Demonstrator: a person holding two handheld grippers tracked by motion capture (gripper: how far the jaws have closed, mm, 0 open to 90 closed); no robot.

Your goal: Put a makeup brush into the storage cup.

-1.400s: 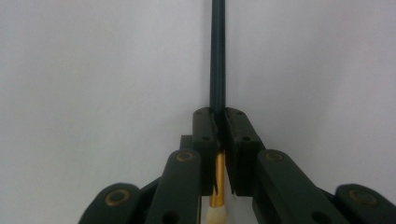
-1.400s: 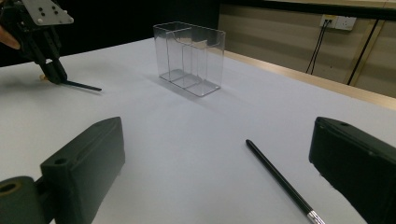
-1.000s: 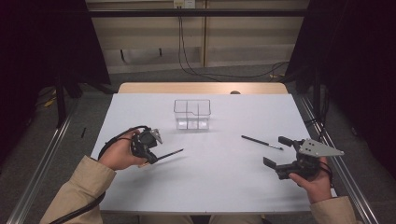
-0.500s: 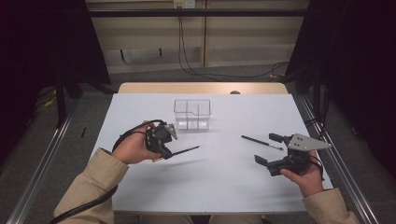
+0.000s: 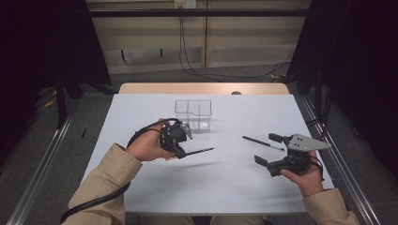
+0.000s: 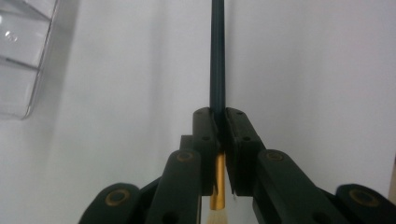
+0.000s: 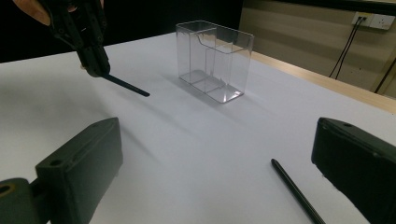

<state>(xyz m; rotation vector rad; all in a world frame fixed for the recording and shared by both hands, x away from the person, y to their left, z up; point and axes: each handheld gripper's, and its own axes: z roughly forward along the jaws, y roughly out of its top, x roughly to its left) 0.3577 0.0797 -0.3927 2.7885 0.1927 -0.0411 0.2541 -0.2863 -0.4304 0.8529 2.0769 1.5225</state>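
Observation:
My left gripper [image 5: 179, 149] is shut on a thin paintbrush [image 5: 201, 151] and holds it above the table, just in front of a clear plastic divided box [image 5: 193, 114]. The left gripper view looks along the shut jaws: the dark handle [image 6: 217, 65] runs forward and a gold ferrule [image 6: 217, 186] sits behind them. My right gripper [image 5: 268, 149] is open and holds nothing, near a second thin black stick [image 5: 263, 142] that lies on the table. That stick [image 7: 295, 190] lies between the wide-apart jaws in the right gripper view.
A white sheet covers the table [image 5: 141, 108], with a wooden strip [image 5: 202, 88] along its far edge. The clear box [image 7: 215, 60] stands upright with nothing in it, left of the middle at the back. Metal rails [image 5: 42, 164] run beside the table.
My left gripper has moved right and towards the clear box, with the paintbrush in it. My right gripper has drifted a little left, towards the black stick.

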